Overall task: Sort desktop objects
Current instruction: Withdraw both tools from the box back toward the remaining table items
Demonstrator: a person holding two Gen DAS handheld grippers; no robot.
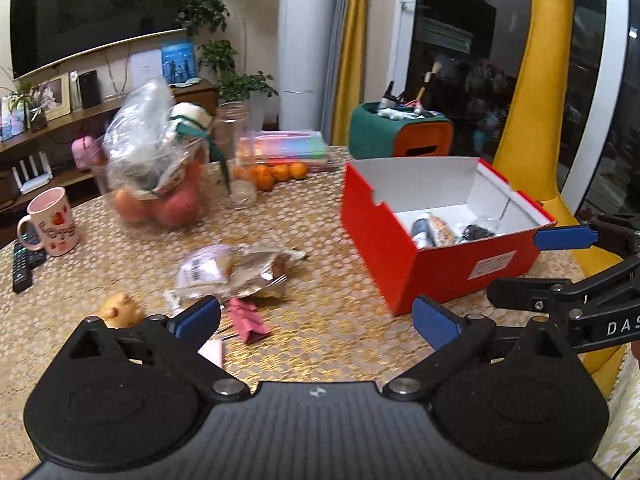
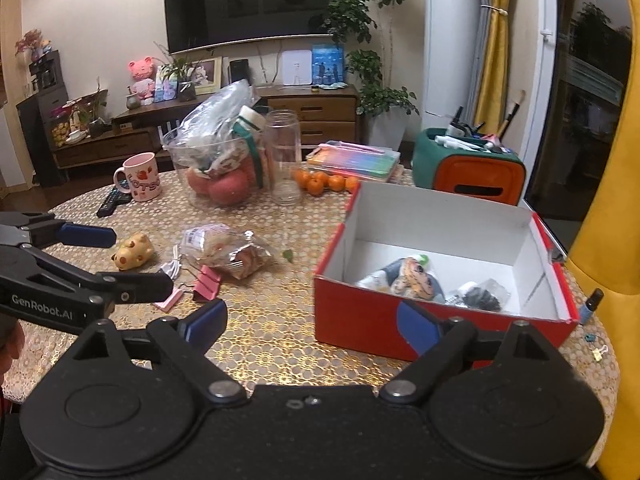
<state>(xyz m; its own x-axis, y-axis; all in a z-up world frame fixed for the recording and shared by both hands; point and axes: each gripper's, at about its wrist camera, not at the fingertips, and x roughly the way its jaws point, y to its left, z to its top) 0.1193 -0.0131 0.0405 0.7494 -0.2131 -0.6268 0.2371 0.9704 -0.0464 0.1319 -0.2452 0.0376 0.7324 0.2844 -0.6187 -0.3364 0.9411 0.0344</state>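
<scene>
The left gripper (image 1: 316,320) hangs over the near edge of the round table (image 2: 280,344), its blue fingers spread wide with nothing between them. The right gripper (image 2: 312,324) is spread wide too and holds nothing; its right finger sits in front of the red box's near wall.

The red box (image 2: 360,320) stands by the right edge of the table, open on top. A few small packets lie on its floor, and most of the floor is bare.

Near the middle of the table lies a snack bag (image 2: 228,250). Just beside it, closer to the near edge, are a pink binder clip (image 2: 208,282) and a yellow animal toy (image 2: 134,256). There is bare tablecloth between these things and the red box.

At the far edge stand a fruit bowl (image 2: 216,172), a clear jar (image 2: 284,160), some oranges (image 2: 320,182) and a pink mug (image 2: 142,176). A remote (image 2: 112,202) lies by the mug.
</scene>
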